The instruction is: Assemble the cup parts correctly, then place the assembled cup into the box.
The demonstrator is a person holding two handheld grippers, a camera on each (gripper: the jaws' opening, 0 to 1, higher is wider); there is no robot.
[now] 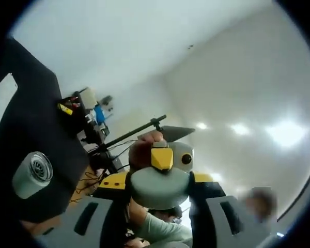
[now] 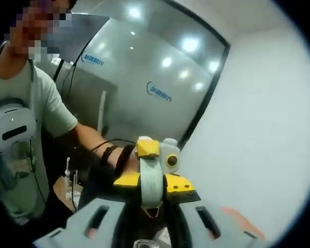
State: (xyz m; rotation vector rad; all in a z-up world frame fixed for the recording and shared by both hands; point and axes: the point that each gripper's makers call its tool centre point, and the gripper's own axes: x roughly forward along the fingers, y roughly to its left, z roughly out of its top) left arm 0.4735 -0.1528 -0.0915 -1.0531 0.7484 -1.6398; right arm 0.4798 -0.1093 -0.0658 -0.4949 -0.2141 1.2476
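My left gripper (image 1: 157,180) is shut on a round pale-green cup part (image 1: 160,190), seen face-on between its yellow-tipped jaws. Just behind that part a hand (image 1: 143,144) holds the right gripper's head (image 1: 171,155). In the right gripper view, my right gripper (image 2: 154,182) is shut on a thin pale-green cup part (image 2: 151,181), seen edge-on with a small loop at its lower end. The left gripper's head (image 2: 157,151) sits right behind it, held by a hand with dark wristbands (image 2: 116,155). The two parts face each other at close range; whether they touch is hidden.
Both views tilt up toward the ceiling and walls. A pale cylinder with a ribbed end (image 1: 33,173) lies against a dark surface at the left. A boom stand (image 1: 137,132) and cluttered shelves (image 1: 90,111) are farther back. The person in a pale-green shirt (image 2: 39,119) stands close on the left.
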